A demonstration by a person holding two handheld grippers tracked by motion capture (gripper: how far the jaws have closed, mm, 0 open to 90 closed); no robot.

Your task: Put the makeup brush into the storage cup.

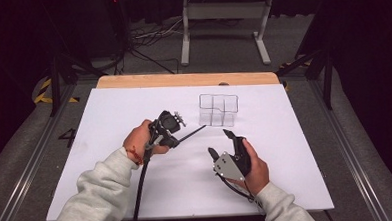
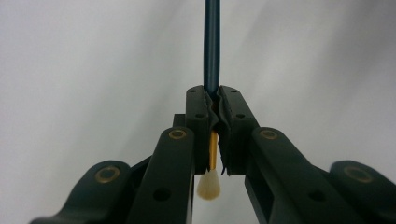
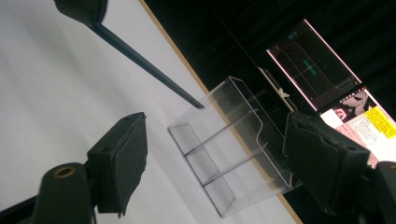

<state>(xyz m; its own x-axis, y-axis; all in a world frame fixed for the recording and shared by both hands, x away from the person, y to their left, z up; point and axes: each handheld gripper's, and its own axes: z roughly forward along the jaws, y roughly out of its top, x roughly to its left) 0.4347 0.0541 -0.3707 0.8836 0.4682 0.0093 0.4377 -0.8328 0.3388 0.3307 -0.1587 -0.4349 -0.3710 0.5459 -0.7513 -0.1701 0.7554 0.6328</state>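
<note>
From the high view, your left gripper point(image 1: 176, 136) has the paintbrush point(image 1: 191, 134) pinched, handle tip short of the clear organizer point(image 1: 219, 109) — not in yet. Left gripper view: jaws clamped, bristles behind. Right gripper view: your right gripper point(image 3: 210, 158) gapes empty, nothing blocking the compartments.

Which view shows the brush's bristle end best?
The left gripper view: the pale bristle tip sits close up below the shut left gripper, with the dark handle running ahead. The high view gives the brush as a thin dark line. The right gripper view has the handle pointing at the clear organizer.
</note>
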